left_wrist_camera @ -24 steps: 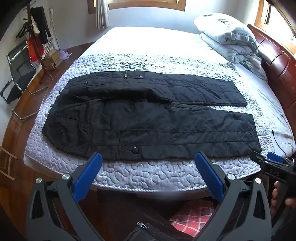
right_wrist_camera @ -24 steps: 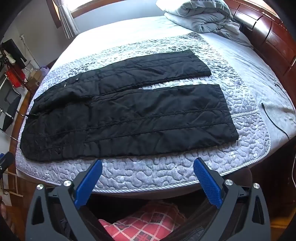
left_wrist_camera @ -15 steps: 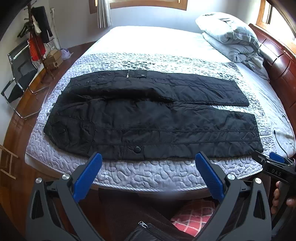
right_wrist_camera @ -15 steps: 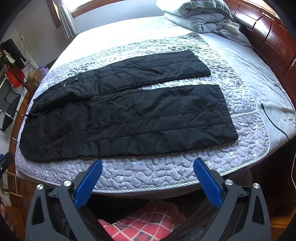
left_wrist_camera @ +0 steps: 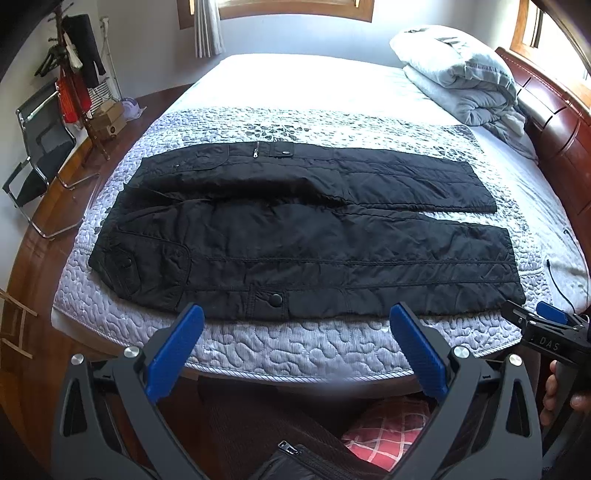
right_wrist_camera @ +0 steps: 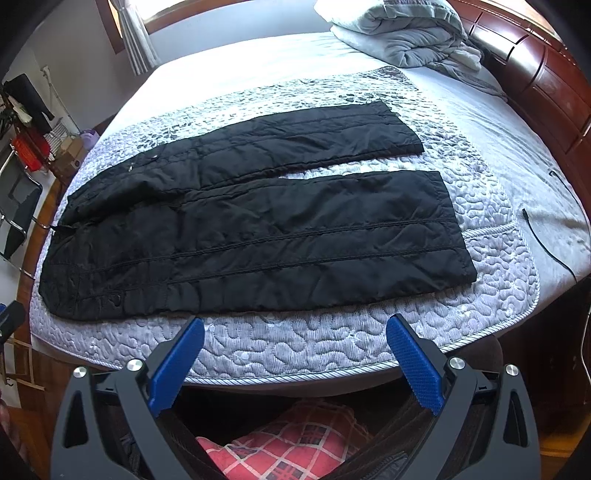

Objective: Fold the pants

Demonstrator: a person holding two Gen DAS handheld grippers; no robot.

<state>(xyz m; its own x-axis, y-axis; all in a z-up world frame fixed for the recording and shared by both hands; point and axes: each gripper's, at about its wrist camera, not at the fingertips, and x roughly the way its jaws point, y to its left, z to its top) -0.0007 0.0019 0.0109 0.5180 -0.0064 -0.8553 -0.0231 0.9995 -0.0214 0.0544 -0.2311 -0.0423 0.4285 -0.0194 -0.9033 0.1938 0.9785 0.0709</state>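
Note:
Black quilted pants (left_wrist_camera: 303, 236) (right_wrist_camera: 251, 225) lie flat across the grey patterned bedspread (left_wrist_camera: 295, 343) (right_wrist_camera: 295, 339), waist to the left, both legs side by side running right. My left gripper (left_wrist_camera: 297, 350) hangs open over the near edge of the bed, short of the pants' lower seam and snap button (left_wrist_camera: 275, 300), nothing between its blue pads. My right gripper (right_wrist_camera: 295, 356) is open too, just short of the near leg, empty. In the left wrist view the right gripper (left_wrist_camera: 543, 325) shows at the right edge, near the hem of the near leg.
A folded grey duvet (left_wrist_camera: 461, 74) (right_wrist_camera: 402, 33) lies at the head of the bed by the dark wooden headboard (left_wrist_camera: 561, 133). A black cable (right_wrist_camera: 546, 240) trails on the sheet at right. A chair (left_wrist_camera: 33, 155) and coat stand (left_wrist_camera: 74, 74) stand left on the wooden floor.
Both views have shifted only slightly; the pants sit a little higher and nearer in frame. Both grippers stay open and the pants are untouched.

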